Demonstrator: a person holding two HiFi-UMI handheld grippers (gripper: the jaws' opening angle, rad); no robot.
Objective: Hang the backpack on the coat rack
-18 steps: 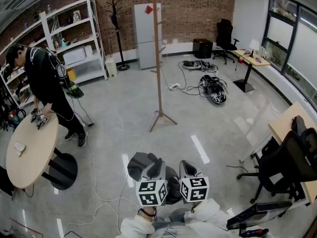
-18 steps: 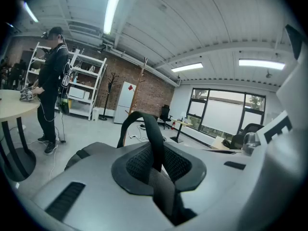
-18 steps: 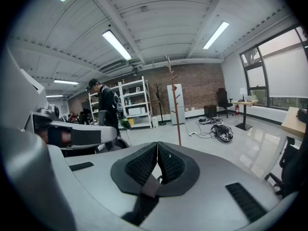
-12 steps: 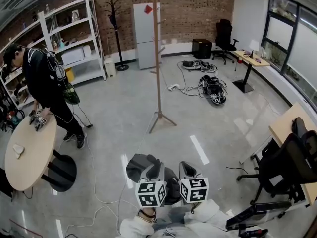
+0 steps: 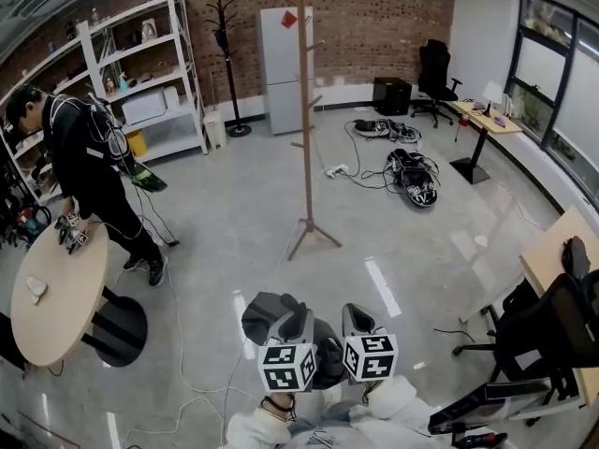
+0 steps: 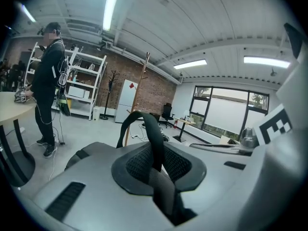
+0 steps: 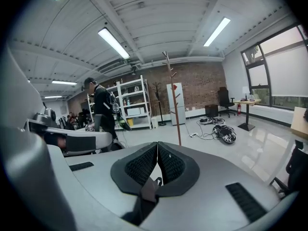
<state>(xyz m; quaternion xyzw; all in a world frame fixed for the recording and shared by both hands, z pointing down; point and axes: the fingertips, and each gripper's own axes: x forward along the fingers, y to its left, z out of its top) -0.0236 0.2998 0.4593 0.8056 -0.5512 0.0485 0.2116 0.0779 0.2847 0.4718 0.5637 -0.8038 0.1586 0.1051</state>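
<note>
Far left: round table, person in black bent over it. Low centre: I see left gripper with pads pinching carry strap, black loop standing up above them. Grey backpack held at both grippers, close in front of me, well apart from wooden coat rack standing mid-floor. Right gripper: pads pressed together, nipping strap webbing at their base. Far right: office chair.

No words, brands or numbers can be read. The red diamond sticker on the white fridge is too small to make out.
</note>
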